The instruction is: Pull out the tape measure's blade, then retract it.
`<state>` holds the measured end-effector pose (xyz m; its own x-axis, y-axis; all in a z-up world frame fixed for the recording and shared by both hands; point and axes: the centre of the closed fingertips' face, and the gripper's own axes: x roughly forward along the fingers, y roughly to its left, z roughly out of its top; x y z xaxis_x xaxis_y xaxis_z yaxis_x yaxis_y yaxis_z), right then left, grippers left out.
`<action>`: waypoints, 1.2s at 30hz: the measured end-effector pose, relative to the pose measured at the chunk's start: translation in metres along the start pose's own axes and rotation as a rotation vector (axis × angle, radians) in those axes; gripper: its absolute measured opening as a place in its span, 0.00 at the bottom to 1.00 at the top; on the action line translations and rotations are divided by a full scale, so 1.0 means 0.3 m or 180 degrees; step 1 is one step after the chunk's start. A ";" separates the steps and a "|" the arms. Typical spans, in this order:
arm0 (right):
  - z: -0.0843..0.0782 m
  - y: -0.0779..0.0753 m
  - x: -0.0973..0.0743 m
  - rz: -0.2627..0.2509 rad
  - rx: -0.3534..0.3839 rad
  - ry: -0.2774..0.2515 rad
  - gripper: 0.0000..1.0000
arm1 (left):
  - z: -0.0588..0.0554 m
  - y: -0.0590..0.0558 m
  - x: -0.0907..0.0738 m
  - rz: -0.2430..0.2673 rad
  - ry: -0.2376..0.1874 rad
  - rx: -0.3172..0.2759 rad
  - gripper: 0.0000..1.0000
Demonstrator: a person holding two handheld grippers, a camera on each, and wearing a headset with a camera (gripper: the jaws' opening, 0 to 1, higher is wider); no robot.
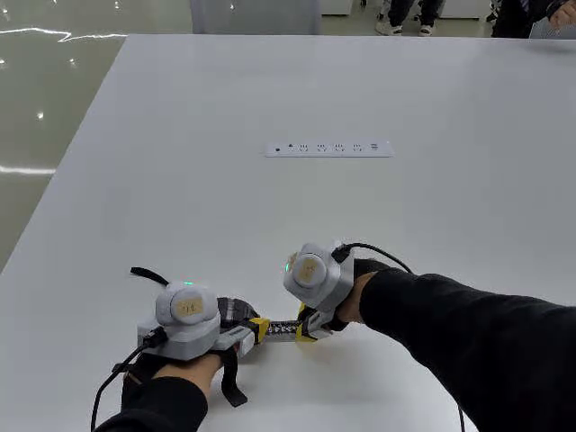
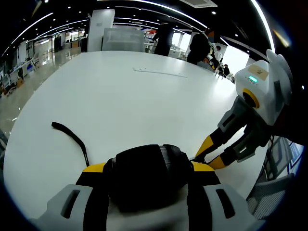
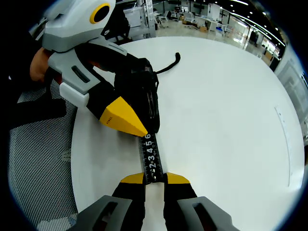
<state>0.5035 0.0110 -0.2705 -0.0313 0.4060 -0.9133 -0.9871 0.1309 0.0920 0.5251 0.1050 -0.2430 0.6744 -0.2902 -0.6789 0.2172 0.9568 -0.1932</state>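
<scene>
A black tape measure (image 1: 232,311) lies on the white table (image 1: 297,99) near its front edge, and my left gripper (image 1: 255,328) is shut on its body (image 2: 147,180). A short length of blade (image 3: 151,156) with printed numbers runs out to my right gripper (image 3: 155,178), which is shut on the blade's end. In the head view the right gripper (image 1: 304,331) sits just right of the case, with the blade (image 1: 281,329) between them. The measure's black wrist strap (image 1: 148,274) trails off to the left on the table.
A white power strip (image 1: 329,148) lies flat in the middle of the table. A grey chair (image 1: 255,16) stands at the far end, and people stand beyond it. The table's left edge (image 1: 54,171) runs diagonally beside a glossy floor.
</scene>
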 end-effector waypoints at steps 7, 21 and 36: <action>0.010 0.003 0.004 -0.0003 -0.0010 -0.0024 0.10 | -0.001 0.002 -0.001 -0.0009 -0.0002 -0.0004 0.61; 0.022 0.005 0.008 0.0002 -0.0018 -0.0060 0.10 | 0.002 0.000 -0.004 -0.0043 -0.0015 -0.0055 0.61; 0.044 0.009 0.017 0.0013 0.0017 -0.0100 0.09 | 0.003 0.000 -0.002 -0.0052 -0.0010 -0.0075 0.61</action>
<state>0.5028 0.0252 -0.2696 -0.0302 0.4348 -0.9000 -0.9861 0.1341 0.0978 0.5253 0.1051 -0.2419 0.6731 -0.3059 -0.6733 0.2115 0.9521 -0.2211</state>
